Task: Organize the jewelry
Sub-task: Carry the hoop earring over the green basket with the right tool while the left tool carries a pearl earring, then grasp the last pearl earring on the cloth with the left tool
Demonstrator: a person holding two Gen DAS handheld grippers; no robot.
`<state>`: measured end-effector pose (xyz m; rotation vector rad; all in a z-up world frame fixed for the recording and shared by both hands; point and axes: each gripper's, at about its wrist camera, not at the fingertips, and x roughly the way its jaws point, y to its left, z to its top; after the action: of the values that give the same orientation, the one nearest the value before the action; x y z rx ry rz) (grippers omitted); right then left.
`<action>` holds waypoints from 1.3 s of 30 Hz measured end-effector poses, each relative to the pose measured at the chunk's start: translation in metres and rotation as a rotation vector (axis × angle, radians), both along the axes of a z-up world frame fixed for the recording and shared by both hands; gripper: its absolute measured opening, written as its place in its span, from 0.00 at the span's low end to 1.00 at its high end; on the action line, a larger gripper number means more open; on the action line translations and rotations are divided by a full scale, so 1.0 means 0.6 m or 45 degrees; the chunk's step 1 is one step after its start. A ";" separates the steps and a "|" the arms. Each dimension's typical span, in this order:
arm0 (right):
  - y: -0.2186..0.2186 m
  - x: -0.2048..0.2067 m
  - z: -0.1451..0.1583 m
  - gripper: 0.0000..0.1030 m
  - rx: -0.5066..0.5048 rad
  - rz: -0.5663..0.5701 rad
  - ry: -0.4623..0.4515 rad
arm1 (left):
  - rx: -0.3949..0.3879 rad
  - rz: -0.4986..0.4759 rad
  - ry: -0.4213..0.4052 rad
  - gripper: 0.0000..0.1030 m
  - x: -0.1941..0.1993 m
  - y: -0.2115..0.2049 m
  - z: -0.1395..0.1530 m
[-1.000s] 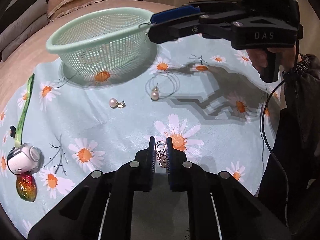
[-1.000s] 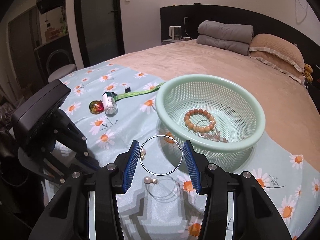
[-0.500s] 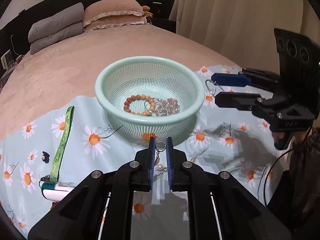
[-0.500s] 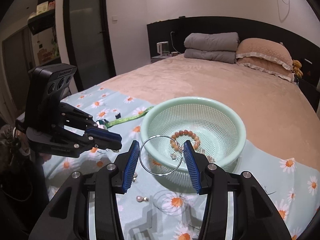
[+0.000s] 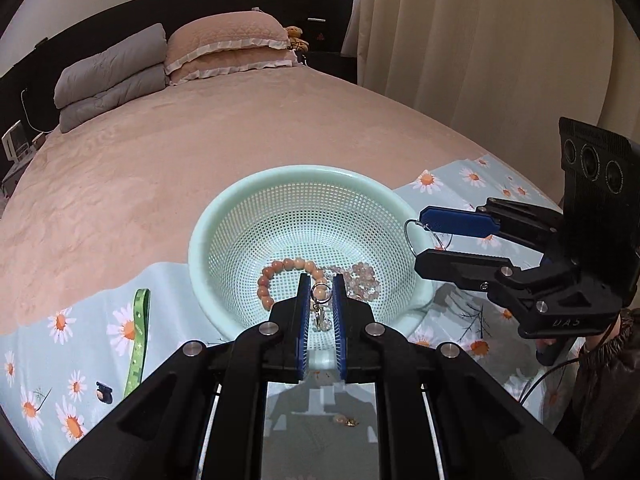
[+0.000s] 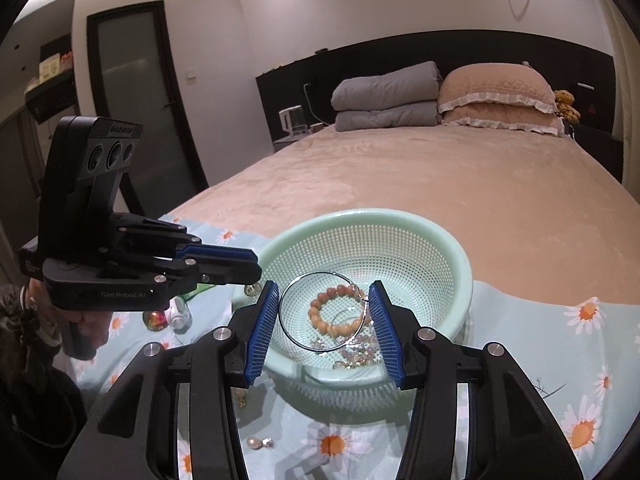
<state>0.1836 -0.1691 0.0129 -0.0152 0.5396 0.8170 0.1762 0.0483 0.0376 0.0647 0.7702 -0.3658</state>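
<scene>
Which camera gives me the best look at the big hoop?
The right wrist view: the hoop shows as a full circle between the right gripper pads. The left wrist view shows only an edge-on sliver beside the basket.

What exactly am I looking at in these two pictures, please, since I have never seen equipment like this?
A person holds two hand-operated grippers, each with a wide-angle camera looking along its fingers, so each picture is one gripper's own view. The left gripper pinches a small ring-topped pendant over a green mesh basket. The right gripper clamps a thin silver hoop by its sides above the same basket. Inside lie an orange bead bracelet and a pale bead bracelet. The basket sits on a daisy-print cloth spread on a bed, where loose pearl earrings and a green strap also lie.
</scene>
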 end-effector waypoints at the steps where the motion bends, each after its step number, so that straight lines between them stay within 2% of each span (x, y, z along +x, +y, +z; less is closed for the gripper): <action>1: 0.002 0.003 -0.002 0.47 0.001 -0.026 -0.020 | -0.003 0.014 0.000 0.12 0.003 0.002 -0.003; 2: 0.004 0.005 -0.004 0.60 0.000 -0.047 -0.029 | 0.000 0.029 0.002 0.25 0.005 0.004 -0.006; 3: 0.004 0.006 -0.006 0.71 -0.003 -0.081 -0.039 | 0.011 0.058 -0.005 0.54 0.005 0.008 -0.007; 5: 0.001 0.008 -0.009 0.76 -0.013 -0.142 -0.048 | 0.030 0.134 -0.064 0.80 -0.002 0.019 -0.004; 7: -0.003 0.012 -0.011 0.77 -0.027 -0.151 -0.019 | 0.031 0.156 -0.083 0.82 -0.011 0.031 0.001; 9: -0.006 0.011 -0.012 0.81 -0.040 -0.162 -0.008 | 0.035 0.166 -0.068 0.90 -0.016 0.041 0.003; 16: -0.007 -0.008 -0.013 0.83 -0.142 -0.120 -0.008 | 0.085 0.152 -0.020 0.94 -0.032 0.057 -0.007; 20: -0.019 -0.026 -0.014 0.83 -0.184 -0.101 -0.014 | 0.228 0.102 -0.034 0.94 -0.045 0.041 -0.030; 24: -0.028 -0.050 -0.022 0.83 -0.179 -0.011 0.006 | 0.309 0.001 -0.013 0.94 -0.059 0.020 -0.059; 26: -0.027 -0.063 -0.037 0.83 -0.223 0.044 0.026 | 0.348 -0.033 -0.006 0.94 -0.067 0.011 -0.073; 28: -0.022 -0.071 -0.054 0.83 -0.282 0.081 0.045 | 0.406 -0.009 -0.002 0.94 -0.069 0.006 -0.088; 32: -0.006 -0.084 -0.093 0.82 -0.362 0.145 0.098 | 0.380 -0.023 0.082 0.94 -0.067 0.005 -0.112; 37: 0.012 -0.098 -0.122 0.82 -0.419 0.220 0.113 | 0.425 -0.056 0.061 0.94 -0.071 -0.009 -0.138; 39: 0.019 -0.100 -0.125 0.80 -0.413 0.236 0.114 | 0.457 -0.104 0.070 0.90 -0.074 -0.019 -0.148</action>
<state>0.1234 -0.1580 -0.0620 -0.3320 0.7590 0.9060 0.1318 0.0368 -0.0509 0.4254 0.8831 -0.3040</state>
